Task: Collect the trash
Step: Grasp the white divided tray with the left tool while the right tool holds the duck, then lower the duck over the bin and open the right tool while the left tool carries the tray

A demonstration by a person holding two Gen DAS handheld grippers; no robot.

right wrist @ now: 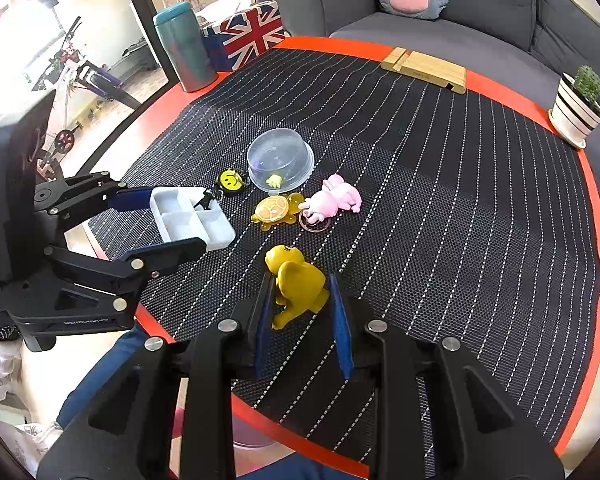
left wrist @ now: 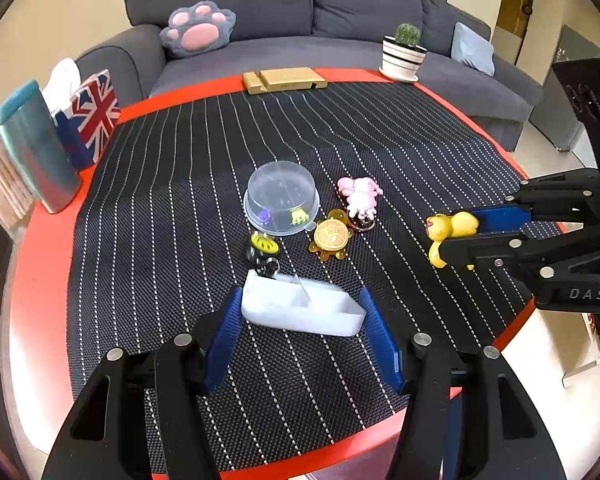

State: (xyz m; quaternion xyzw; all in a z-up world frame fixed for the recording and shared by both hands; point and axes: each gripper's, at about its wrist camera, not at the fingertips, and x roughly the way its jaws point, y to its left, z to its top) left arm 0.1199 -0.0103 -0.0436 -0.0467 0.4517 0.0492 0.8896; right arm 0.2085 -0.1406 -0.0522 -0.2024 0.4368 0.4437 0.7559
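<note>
Left gripper (left wrist: 302, 312): blue pads clamped on the white compartment tray (left wrist: 300, 306), lower centre of the left wrist view. Right gripper (right wrist: 302, 316): jaws around the yellow duck toy (right wrist: 296, 284), lower centre of the right wrist view; the left pad touches it, the right pad shows a slight gap. Centre of the black mat (right wrist: 440, 200): clear plastic bowl (right wrist: 280, 158) upside down, smiley keychain (right wrist: 232, 180), orange turtle (right wrist: 274, 210), pink figure (right wrist: 336, 198). Far edge of the red table (right wrist: 340, 46): wooden block (right wrist: 424, 66).
</note>
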